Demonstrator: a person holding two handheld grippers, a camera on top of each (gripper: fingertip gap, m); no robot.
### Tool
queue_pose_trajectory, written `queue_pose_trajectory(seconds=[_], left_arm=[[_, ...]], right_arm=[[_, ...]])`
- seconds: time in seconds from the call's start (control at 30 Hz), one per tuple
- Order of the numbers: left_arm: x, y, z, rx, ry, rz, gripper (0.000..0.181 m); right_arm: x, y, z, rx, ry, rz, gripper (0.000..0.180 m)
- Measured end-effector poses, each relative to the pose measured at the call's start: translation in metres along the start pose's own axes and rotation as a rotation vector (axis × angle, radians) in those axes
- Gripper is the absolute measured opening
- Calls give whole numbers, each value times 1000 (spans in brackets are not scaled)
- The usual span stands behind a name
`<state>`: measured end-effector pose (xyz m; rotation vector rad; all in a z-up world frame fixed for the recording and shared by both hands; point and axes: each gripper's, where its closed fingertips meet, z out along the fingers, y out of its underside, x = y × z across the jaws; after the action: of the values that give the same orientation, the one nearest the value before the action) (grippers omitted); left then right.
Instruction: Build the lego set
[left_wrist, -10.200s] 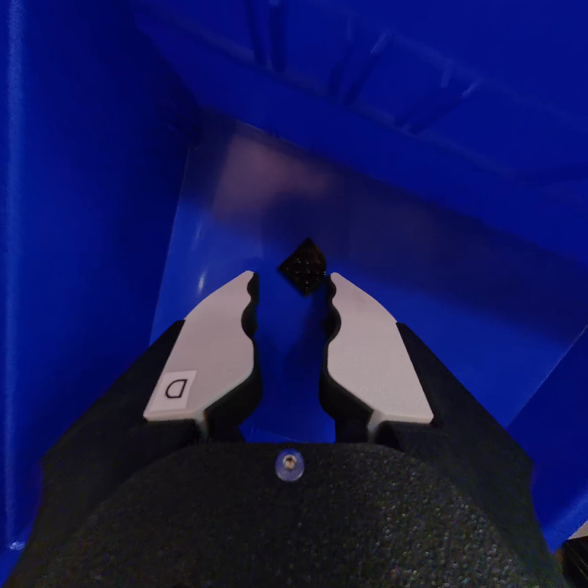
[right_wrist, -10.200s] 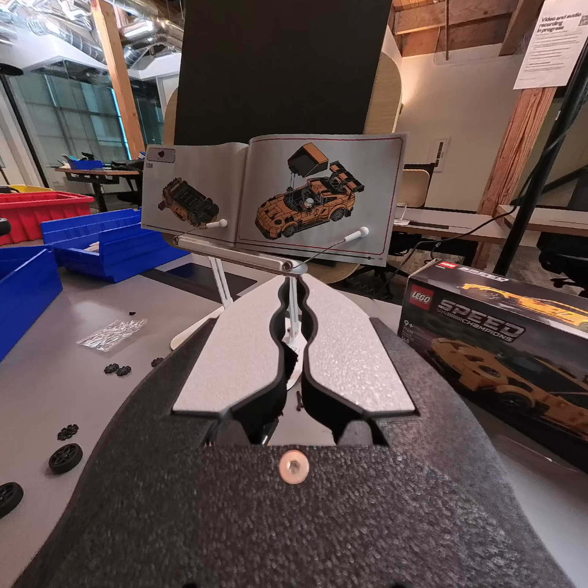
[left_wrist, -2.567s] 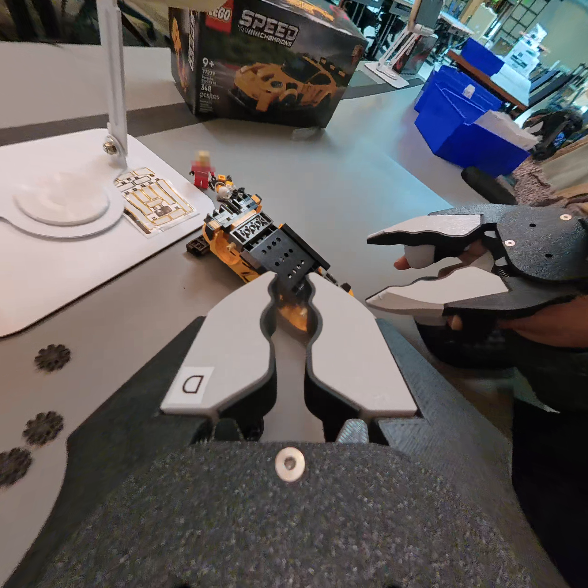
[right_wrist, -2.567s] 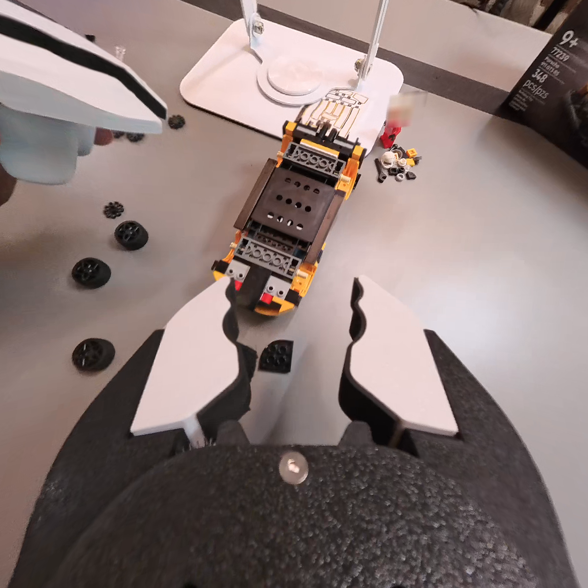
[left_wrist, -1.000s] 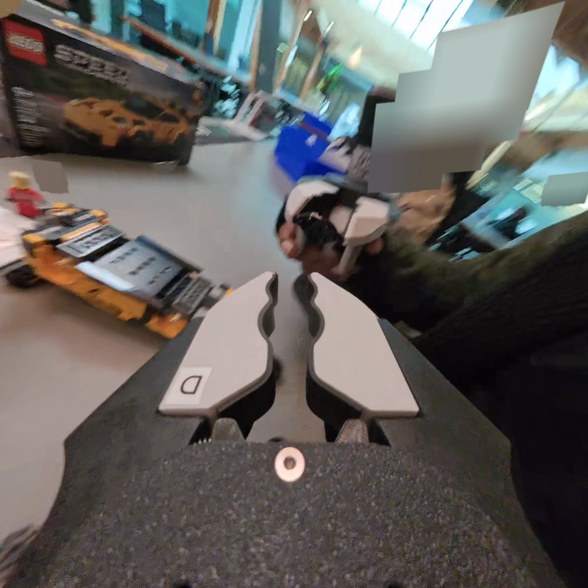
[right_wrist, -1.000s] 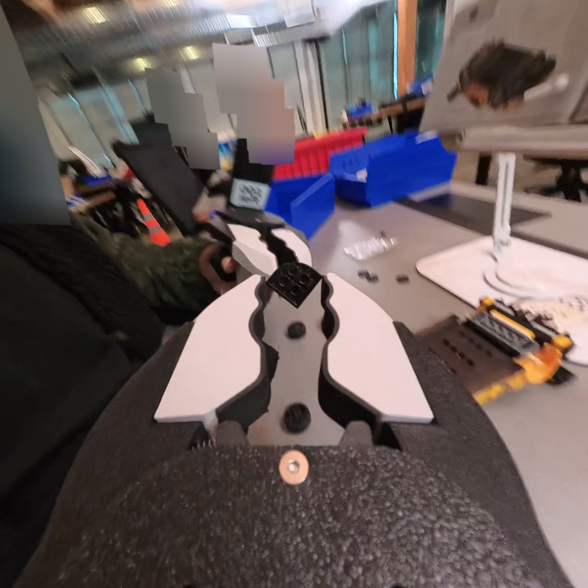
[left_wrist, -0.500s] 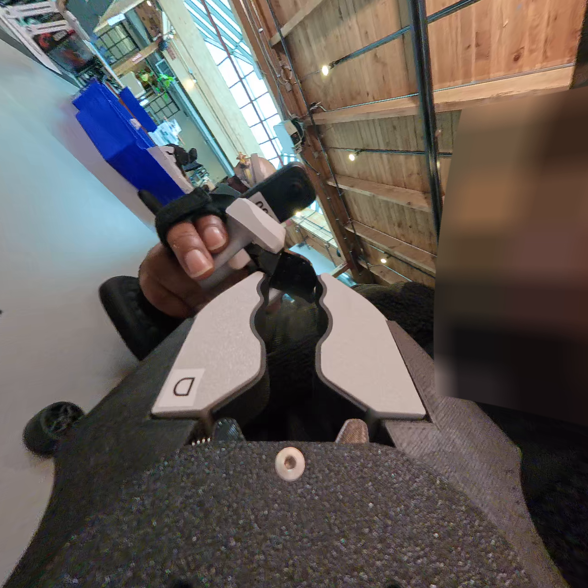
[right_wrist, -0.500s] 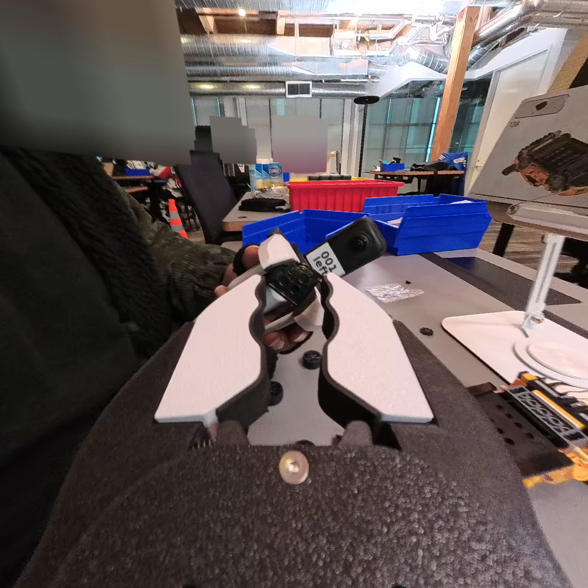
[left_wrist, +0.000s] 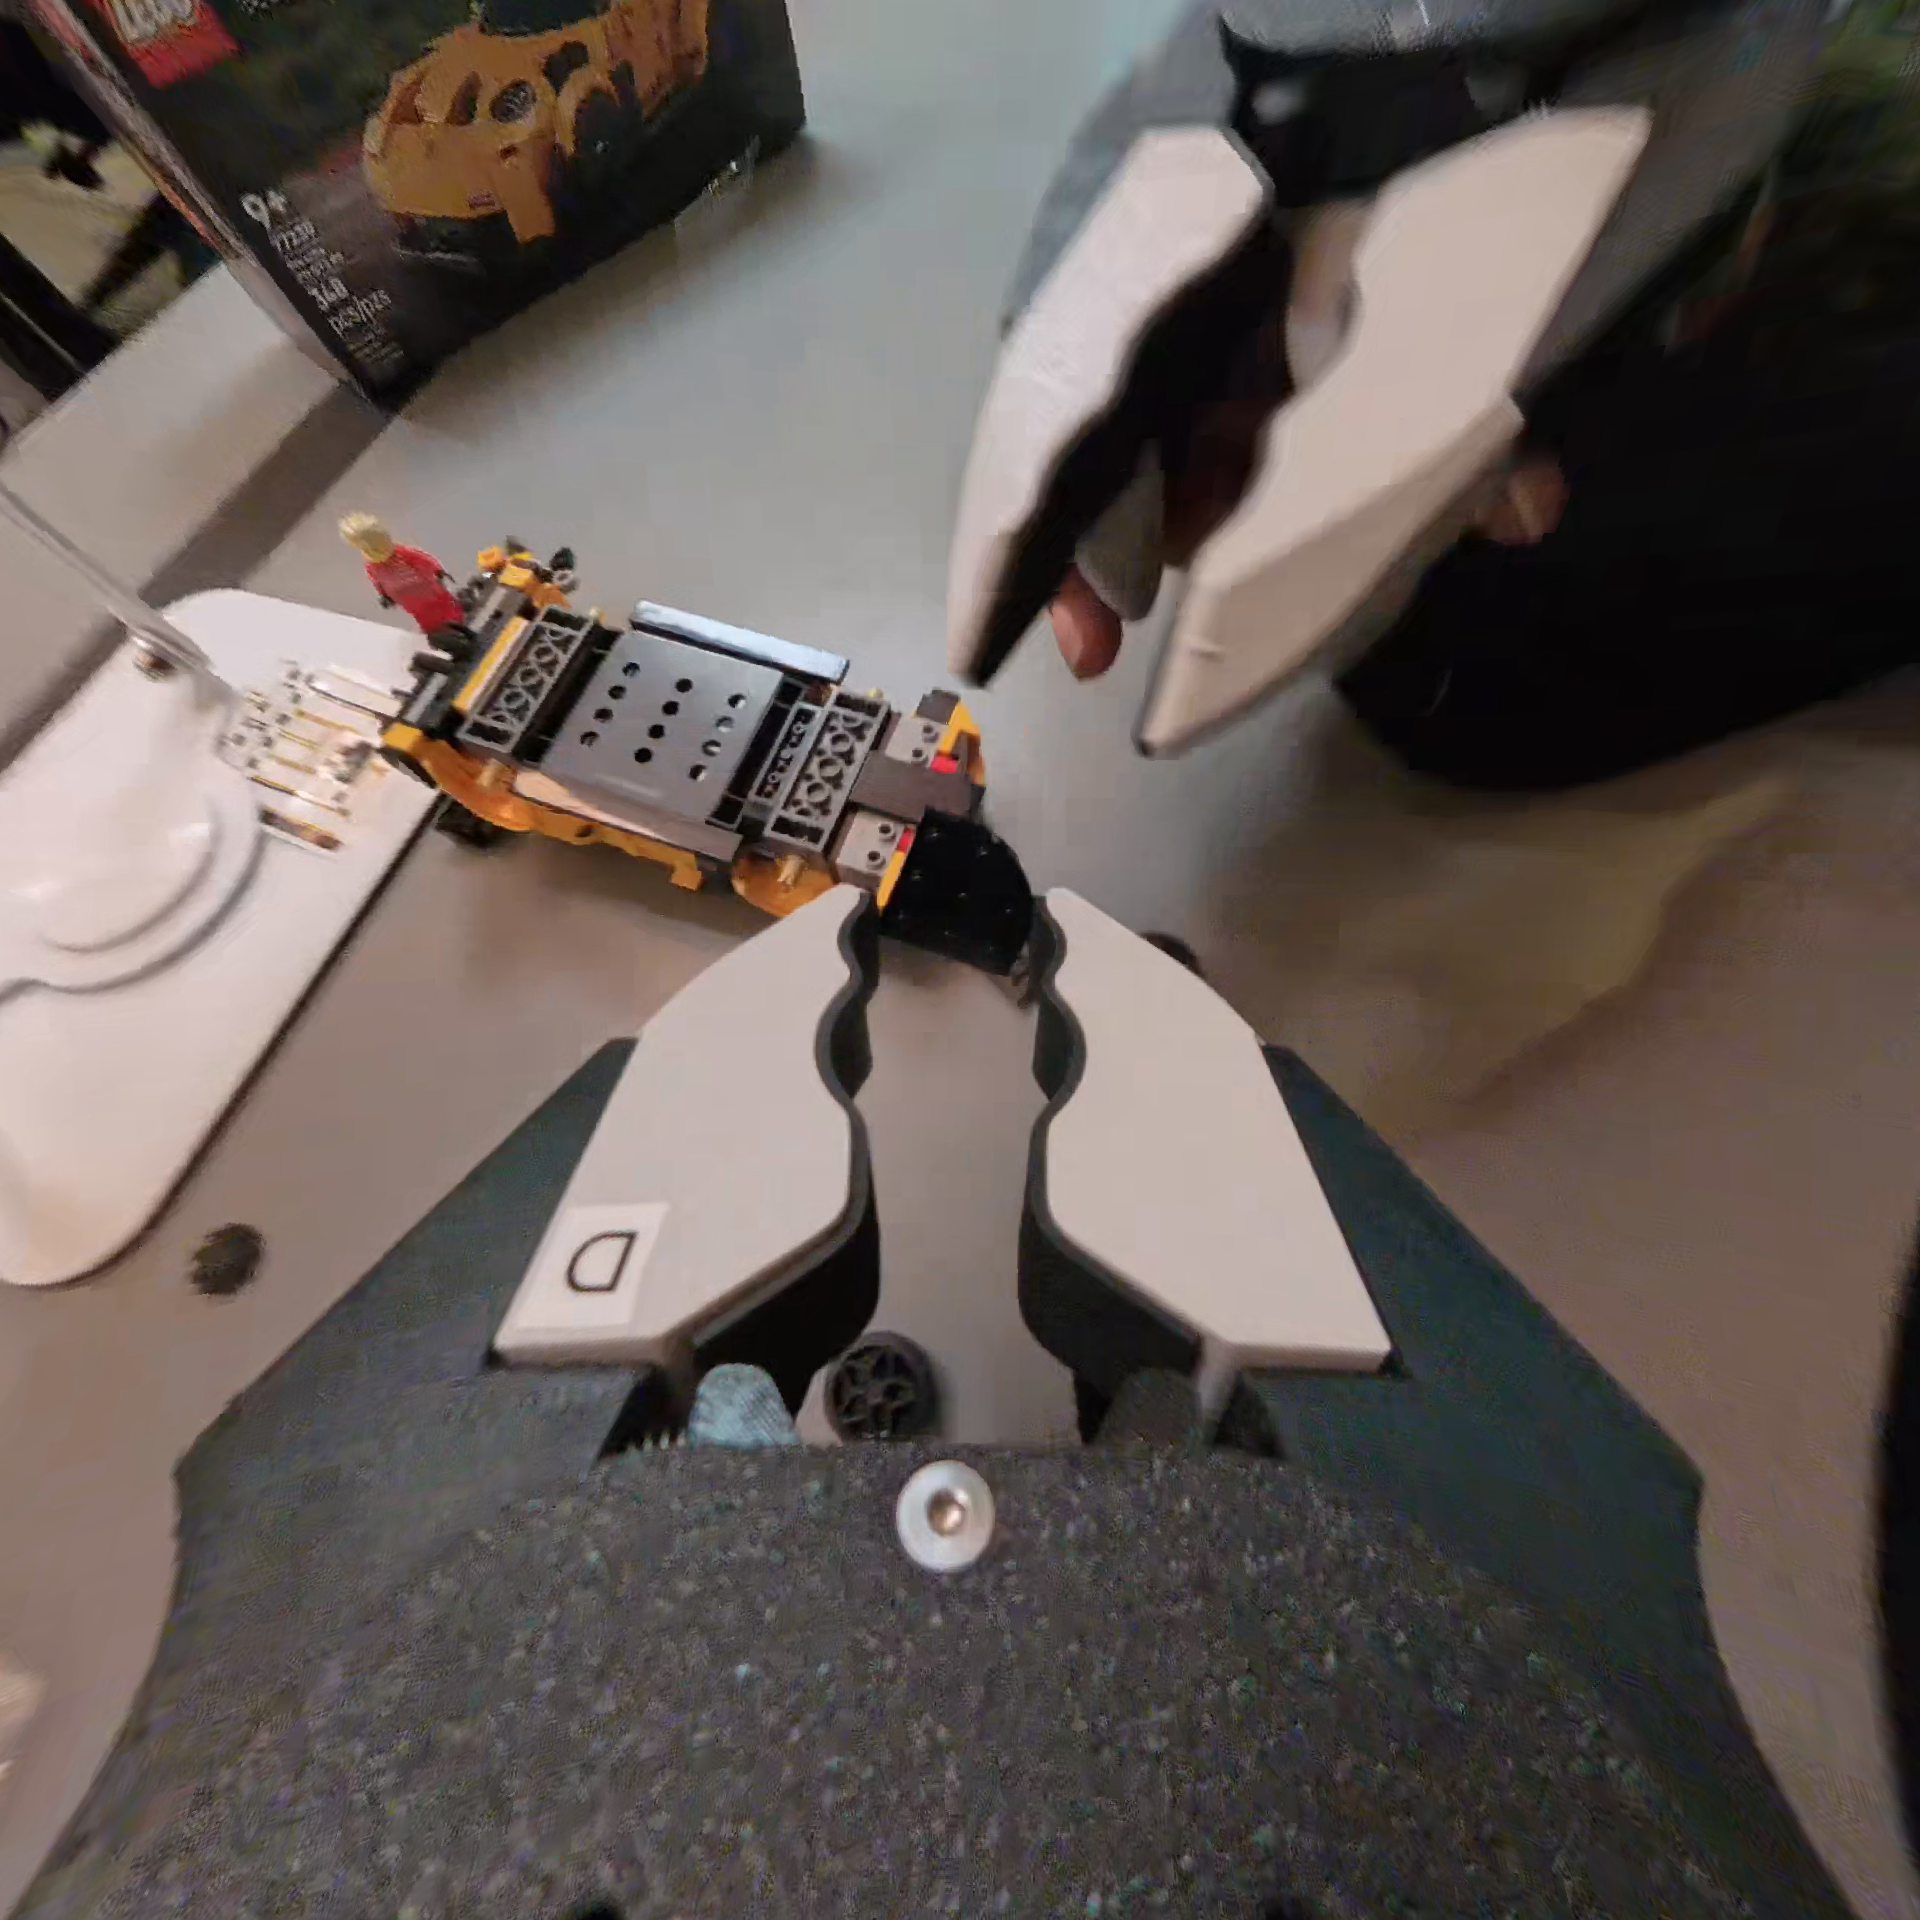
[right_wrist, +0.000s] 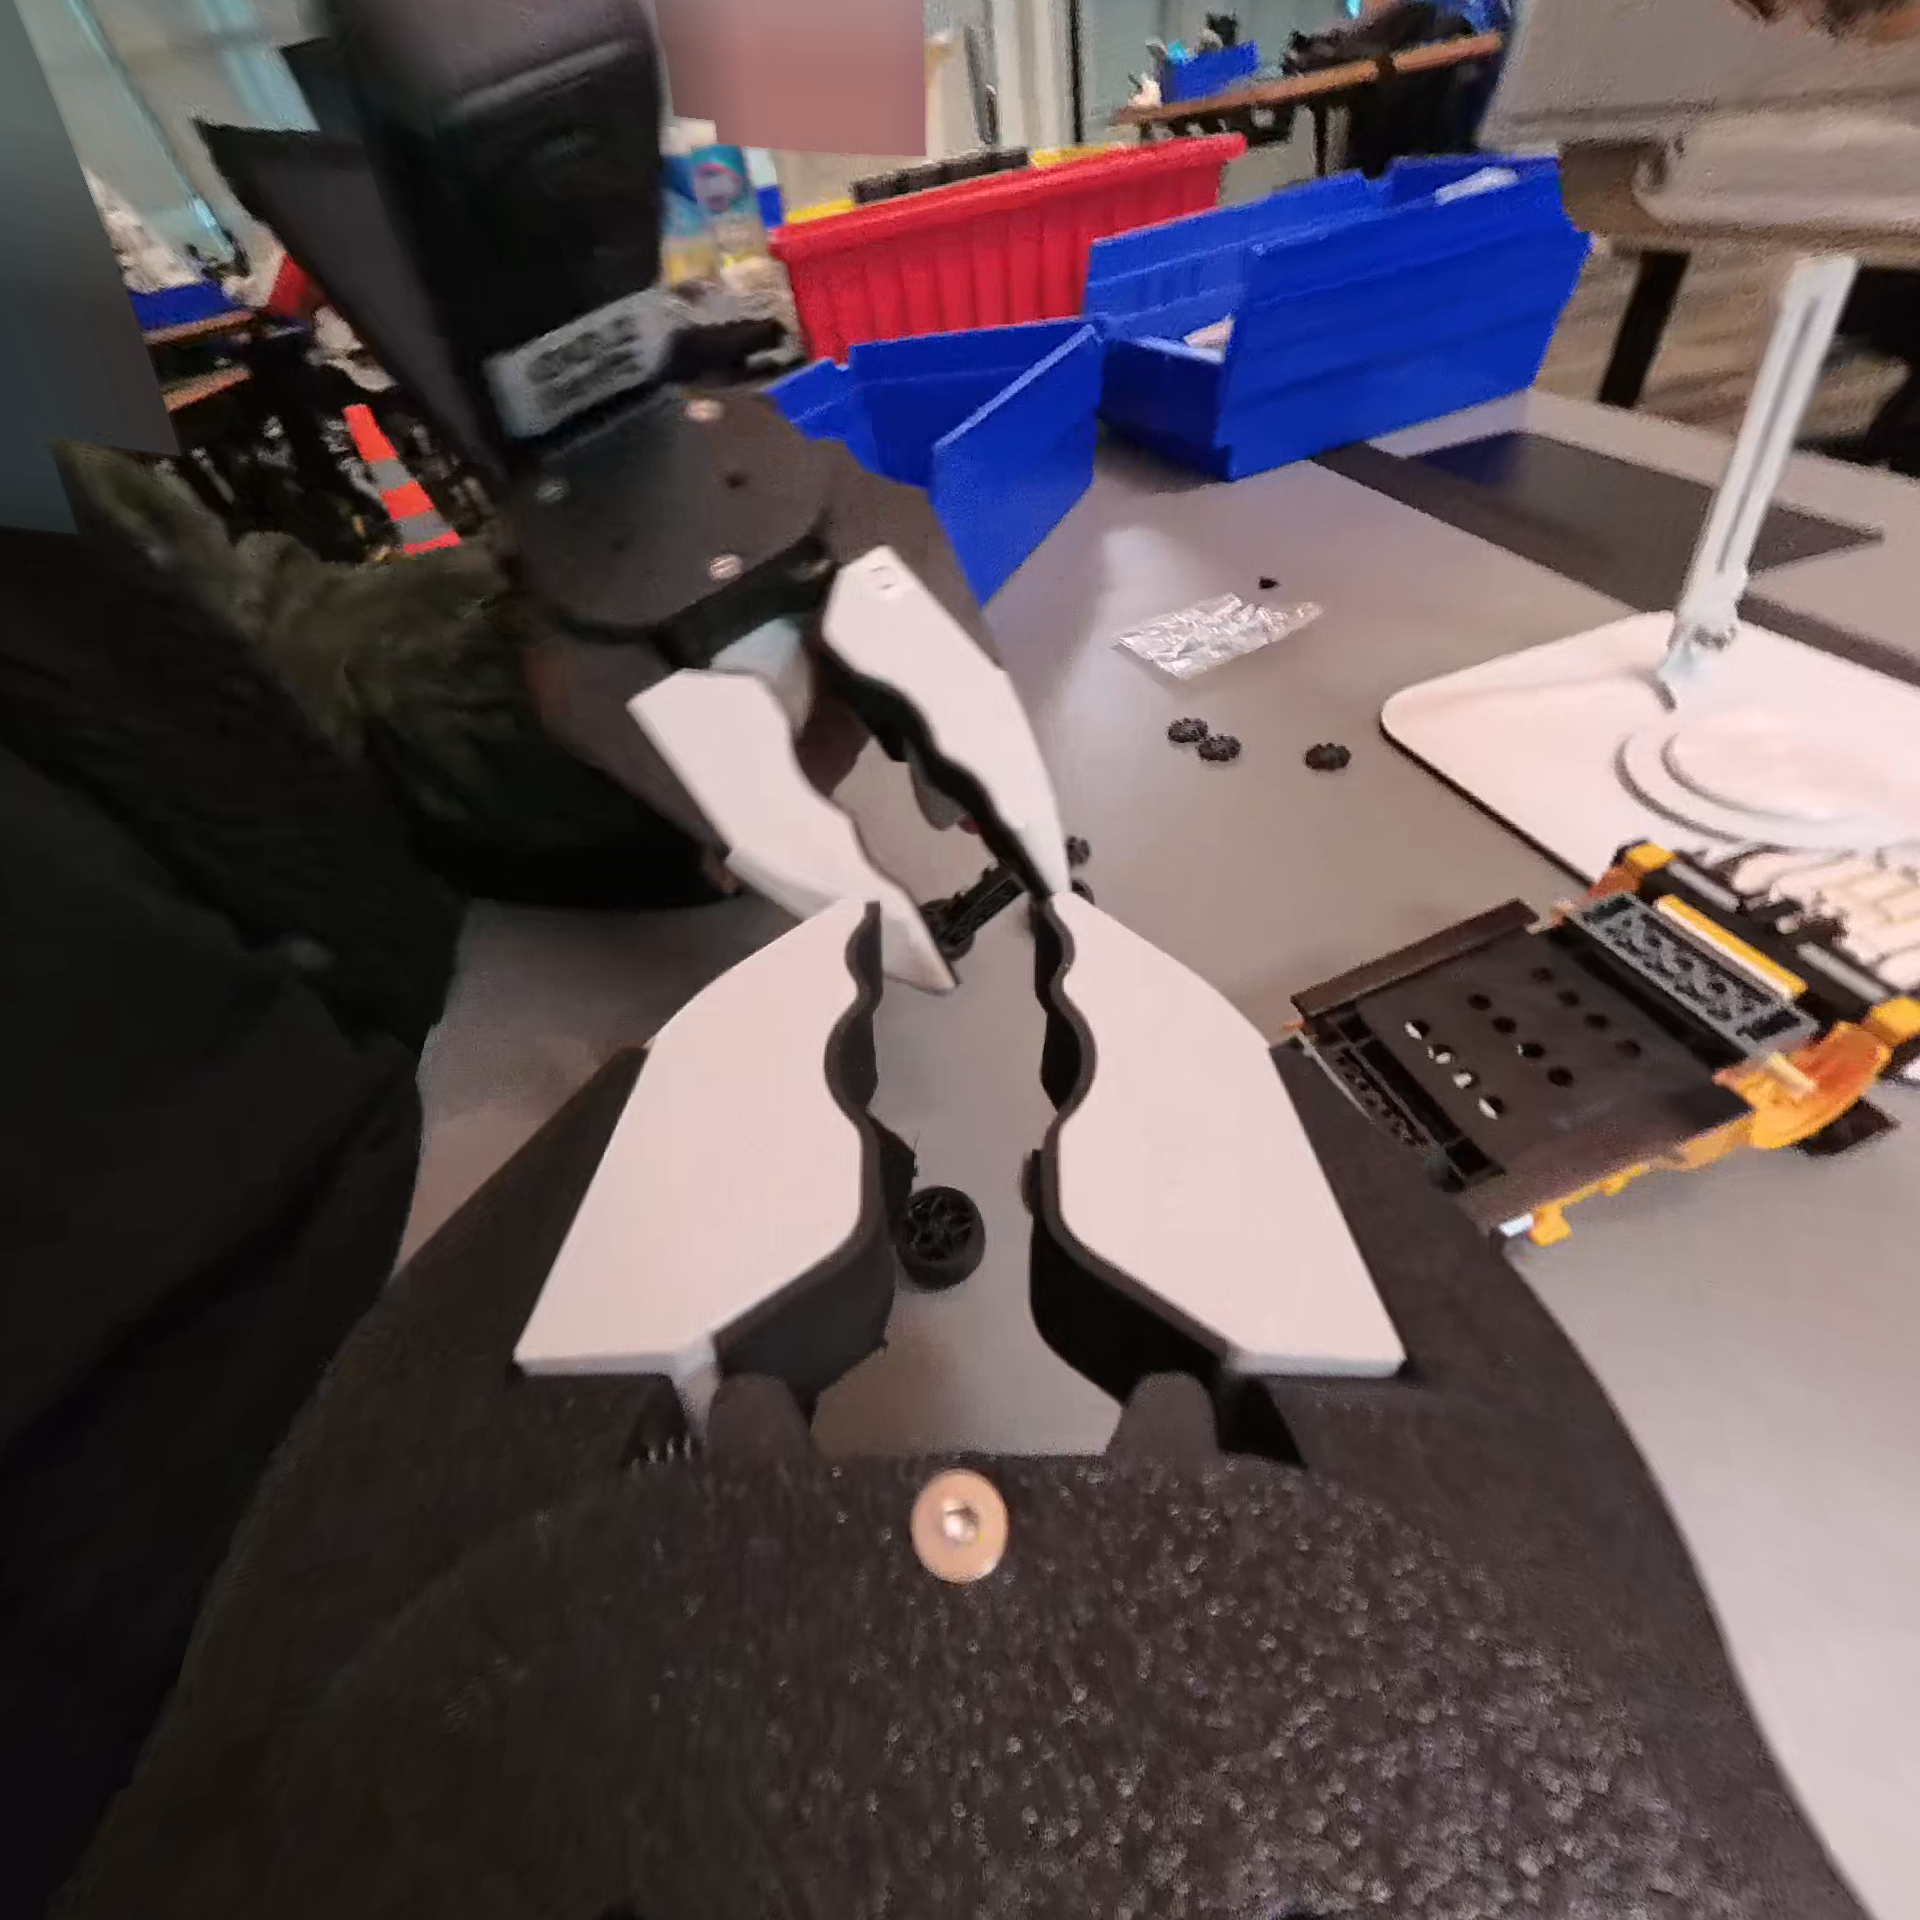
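My left gripper (left_wrist: 951, 909) is shut on a small black wedge plate (left_wrist: 956, 883), held at its fingertips just off the near end of the orange and black lego car (left_wrist: 665, 727). The car lies upside down on the grey table. My right gripper (right_wrist: 956, 914) is open and empty, its tips next to the left gripper's tips (right_wrist: 997, 930). In the left wrist view the right gripper (left_wrist: 1062, 707) hangs above and to the right of the car. The car also shows in the right wrist view (right_wrist: 1538, 1049).
A red minifigure (left_wrist: 410, 577) stands by the car's far end. The white manual stand base (left_wrist: 125, 883) with a sticker sheet (left_wrist: 301, 748) lies left, the lego box (left_wrist: 468, 156) behind. Loose black wheels (right_wrist: 940, 1236), rims (right_wrist: 1205, 740), a plastic bag (right_wrist: 1216, 629), blue bins (right_wrist: 1340, 301). About 4 centimetres separates my left fingertips from my right. Left tips and right tips are each some 25 centimetres from the red minifigure (left_wrist: 410, 577).
The black plate passed from my right gripper to my left. The right gripper opened and drew back. The left gripper swung down toward the car with the plate.
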<state>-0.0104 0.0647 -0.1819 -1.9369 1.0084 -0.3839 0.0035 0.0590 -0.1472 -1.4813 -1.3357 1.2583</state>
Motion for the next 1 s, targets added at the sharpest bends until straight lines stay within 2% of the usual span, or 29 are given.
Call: queue_pose_trajectory(seconds=[0.17, 0.23, 0.27, 0.47, 0.53, 0.63, 0.77, 1.0], left_arm=[[3, 6, 6, -67, -97, 176, 27], [2, 5, 6, -76, -135, 235, 27], [2, 5, 6, -78, -148, 257, 27], [3, 3, 6, -39, -132, 248, 27], [3, -2, 4, 28, -73, 182, 28], [10, -9, 1, 123, 111, -49, 34], [14, -22, -12, 260, 358, -331, 27], [3, -35, -20, 404, 507, -603, 24]], right_arm=[[0, 15, 16, -116, 21, 128, 25], [0, 19, 20, -132, 13, 177, 21], [0, 20, 21, -137, 10, 186, 13], [4, 20, 19, -116, 10, 210, 8], [5, 16, 15, -83, -10, 227, 5], [5, 10, 12, -41, -23, 245, 5], [3, 1, 9, 20, -56, 258, 5], [0, -12, 6, 130, -116, 336, 5]])
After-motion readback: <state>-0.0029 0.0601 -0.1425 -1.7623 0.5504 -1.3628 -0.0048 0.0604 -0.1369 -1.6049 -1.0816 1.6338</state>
